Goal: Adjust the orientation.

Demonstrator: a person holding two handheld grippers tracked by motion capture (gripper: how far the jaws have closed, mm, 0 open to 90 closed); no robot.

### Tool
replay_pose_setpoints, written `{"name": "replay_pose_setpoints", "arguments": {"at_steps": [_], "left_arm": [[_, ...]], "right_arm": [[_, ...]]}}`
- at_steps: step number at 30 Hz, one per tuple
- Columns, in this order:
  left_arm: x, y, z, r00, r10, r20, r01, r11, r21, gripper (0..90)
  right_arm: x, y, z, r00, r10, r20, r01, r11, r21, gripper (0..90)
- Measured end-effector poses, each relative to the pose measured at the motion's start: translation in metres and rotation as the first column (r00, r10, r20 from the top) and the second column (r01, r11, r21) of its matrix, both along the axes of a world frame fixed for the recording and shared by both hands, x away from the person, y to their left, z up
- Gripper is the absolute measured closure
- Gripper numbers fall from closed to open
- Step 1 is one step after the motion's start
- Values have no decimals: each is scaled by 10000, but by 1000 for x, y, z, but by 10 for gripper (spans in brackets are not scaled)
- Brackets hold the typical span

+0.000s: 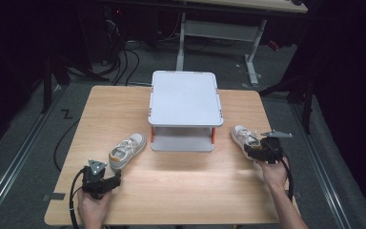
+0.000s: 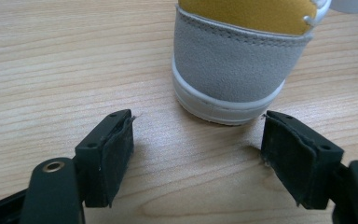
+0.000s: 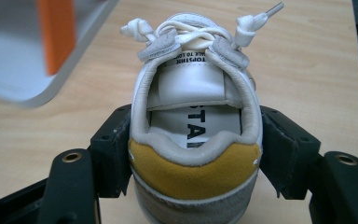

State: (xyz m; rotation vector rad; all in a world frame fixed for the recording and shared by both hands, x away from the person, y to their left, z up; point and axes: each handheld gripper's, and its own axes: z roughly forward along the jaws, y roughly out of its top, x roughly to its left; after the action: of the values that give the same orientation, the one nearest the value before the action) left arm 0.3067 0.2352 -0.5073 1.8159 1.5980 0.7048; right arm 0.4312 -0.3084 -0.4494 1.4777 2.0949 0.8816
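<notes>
Your right gripper is clamped on the heel of the small white-and-grey canvas sneaker with the mustard heel tab: both pads sit flush against its sides, heel collar between them. In the high view that shoe is at roughly 3 o'clock on the light wooden table, just right of the white two-tier plastic rack with orange posts.

Your left gripper is released, jaws spread wide with nothing between them. The matching second sneaker sits dead ahead at its 12 o'clock, heel facing you, just short of the pads. High view puts that one at about 8 o'clock from the rack, toe pointing toward 1 o'clock.

Step in hand, as I read it: right shoe grasped, left shoe lined up but not taken.

Next move:
- Left: push forward until the heel counter is between the pads, then close on it.
- Right: check the grip holds before lifting; the heel is soft, so it may squash or tilt.
- The rack's lower shelf opening is low, so go in flat.
</notes>
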Motion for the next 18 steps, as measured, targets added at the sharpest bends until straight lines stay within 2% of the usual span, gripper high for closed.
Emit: {"name": "replay_pose_setpoints", "arguments": {"at_steps": [2,4,5,7,9,11,14,15,17,18], "left_arm": [[0,0,0,10000,-2,1,2,10000,-2,255],[0,0,0,10000,-2,0,2,10000,-1,255],[0,0,0,10000,2,1,-2,10000,0,255],[0,0,0,10000,4,0,-4,10000,2,255],[0,0,0,10000,8,1,-8,10000,2,256],[0,0,0,10000,8,1,-8,10000,-2,256],[0,0,0,10000,-5,-3,5,10000,2,256],[0,0,0,10000,-3,-7,3,10000,5,256],[0,0,0,10000,10,3,-10,10000,-3,256],[0,0,0,10000,-1,-5,1,10000,0,256]], "right_arm": [[-18,1,1,9999,147,9,-147,9998,120,345],[-34,5,2,9995,238,184,-235,9995,-187,344],[-42,8,1,9993,298,211,-295,9994,-153,344],[-60,14,-2,9983,570,73,-571,9982,178,344],[-74,24,-5,9960,895,12,-895,9960,61,343],[-85,34,-7,9943,1070,6,-1070,9942,54,343],[-102,49,-3,9921,1224,273,-1227,9924,81,342],[-108,56,-1,9910,1272,427,-1270,9919,-66,341],[-116,68,1,9884,1385,619,-1376,9903,-187,341],[-117,73,1,9875,1456,605,-1453,9893,-102,341]]}}
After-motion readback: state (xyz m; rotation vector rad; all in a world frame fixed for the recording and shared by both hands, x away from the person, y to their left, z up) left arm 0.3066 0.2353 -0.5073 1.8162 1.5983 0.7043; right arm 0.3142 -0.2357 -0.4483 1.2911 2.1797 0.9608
